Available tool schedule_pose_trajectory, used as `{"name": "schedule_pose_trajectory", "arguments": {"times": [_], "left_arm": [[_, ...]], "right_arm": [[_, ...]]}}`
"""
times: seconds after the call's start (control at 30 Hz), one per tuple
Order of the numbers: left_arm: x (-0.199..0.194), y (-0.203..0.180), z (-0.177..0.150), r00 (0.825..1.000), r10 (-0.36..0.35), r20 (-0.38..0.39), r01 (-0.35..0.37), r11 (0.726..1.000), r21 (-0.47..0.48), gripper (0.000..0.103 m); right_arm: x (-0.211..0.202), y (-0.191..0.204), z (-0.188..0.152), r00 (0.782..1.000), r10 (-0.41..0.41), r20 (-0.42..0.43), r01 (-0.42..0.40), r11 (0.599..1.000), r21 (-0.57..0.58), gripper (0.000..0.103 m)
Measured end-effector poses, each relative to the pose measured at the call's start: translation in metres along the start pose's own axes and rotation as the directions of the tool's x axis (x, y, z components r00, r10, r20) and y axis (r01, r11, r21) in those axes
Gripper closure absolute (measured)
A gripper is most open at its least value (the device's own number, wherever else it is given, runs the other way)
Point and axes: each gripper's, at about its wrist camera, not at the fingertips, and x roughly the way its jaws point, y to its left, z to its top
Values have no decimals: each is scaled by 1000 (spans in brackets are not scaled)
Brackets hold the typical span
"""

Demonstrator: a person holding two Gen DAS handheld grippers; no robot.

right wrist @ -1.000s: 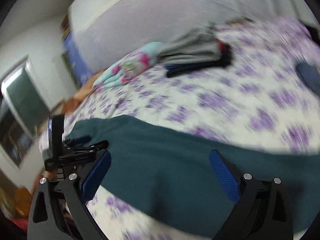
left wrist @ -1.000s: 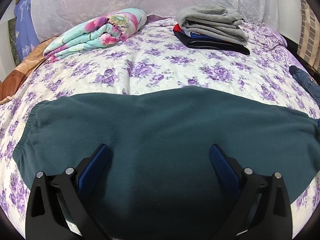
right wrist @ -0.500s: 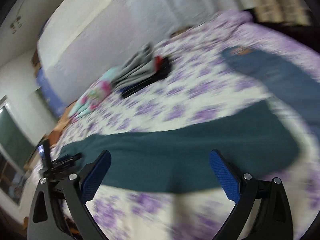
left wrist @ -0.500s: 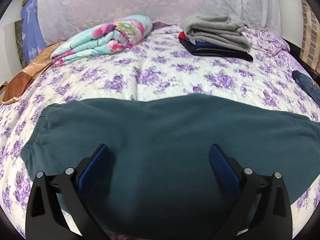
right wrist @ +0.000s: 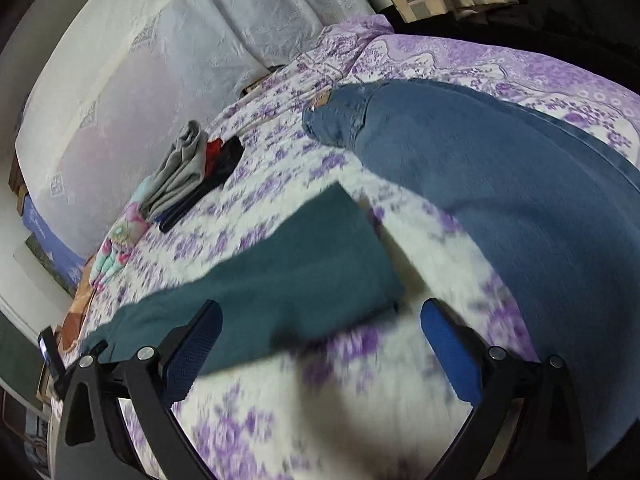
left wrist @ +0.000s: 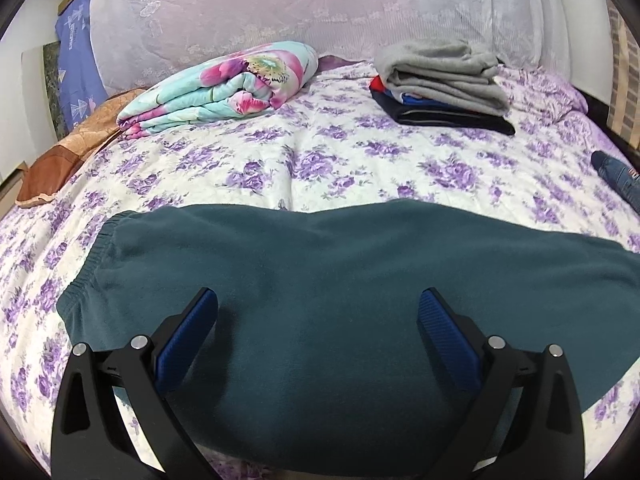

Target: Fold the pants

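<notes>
Dark teal pants (left wrist: pixel 304 280) lie flat across the purple-flowered bed, folded lengthwise, with the elastic waistband (left wrist: pixel 90 268) at the left. My left gripper (left wrist: pixel 318 312) hovers open above their near middle, nothing between its blue pads. In the right wrist view the same teal pants (right wrist: pixel 288 280) end in a leg cuff (right wrist: pixel 360 240) near the centre. My right gripper (right wrist: pixel 320 320) stands open just short of that cuff, over the bedspread, empty. The left gripper (right wrist: pixel 68 356) shows small at the far left of that view.
A folded floral quilt (left wrist: pixel 224 84) and a stack of folded clothes (left wrist: pixel 440 80) with a grey garment on top lie at the back of the bed. Blue jeans (right wrist: pixel 500 172) lie spread to the right of the teal cuff. A pale pillow (left wrist: pixel 280 12) lines the headboard.
My right gripper has swung right along the pants, from the waistband end to the leg cuff, bringing the jeans into view. The left gripper has drawn back slightly and stayed open.
</notes>
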Motion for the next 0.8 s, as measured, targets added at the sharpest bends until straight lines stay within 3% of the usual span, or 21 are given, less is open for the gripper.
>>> {"name": "schedule_pose_trajectory", "arguments": {"times": [0.33,0.67,0.73,0.8], "left_arm": [[-3,2,0,999,-37,22,37,999,-9,4],[0,27,-3,992,-125,26,128,983,-130,4],[-2,29,-4,991,-127,35,131,981,-146,4],[0,31,-4,990,-139,28,142,978,-156,5]], "right_arm": [[0,6,-4,997,-35,62,39,998,-57,5],[-27,-12,-14,993,93,75,-98,993,71,5],[-26,-16,-12,990,115,85,-123,987,101,8],[-23,-17,-9,988,130,79,-138,984,109,21]]}}
